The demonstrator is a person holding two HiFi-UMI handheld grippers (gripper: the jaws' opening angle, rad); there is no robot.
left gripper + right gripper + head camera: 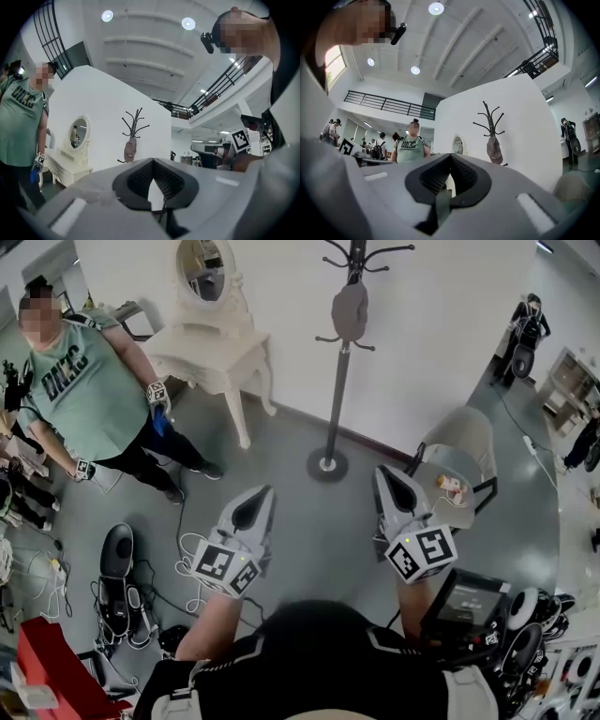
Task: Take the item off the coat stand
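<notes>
Nearest, the left gripper point(266, 493) and the right gripper point(383, 472) are pointing side by side toward the far wall, a gap of floor showing between them. Both sets of jaws are clenched tip to tip and are gripping nothing, as each gripper view is showing. Close on the right of the right gripper a chair point(457, 476) with a pale seat is crowding that side. On the near left, loose cables point(187, 559) and a dark device point(116, 563) are lying on the floor.

Ahead of the jaws the grey floor point(309, 531) is lying bare right up to the round base of the coat stand point(336, 390), so the straight path to it is open. The base is sitting just in front of the foot of the white wall point(441, 324). Left of the stand a white dressing table point(214, 351) with an oval mirror is standing against that wall, with bare floor between its nearest leg and the base. Far left, a person in a green shirt point(80, 385) is standing clear of the path.

The task's item, a brownish cap point(349, 311), is hanging against the pole high up, below the top prongs and just above two short lower hooks, well apart from both grippers
</notes>
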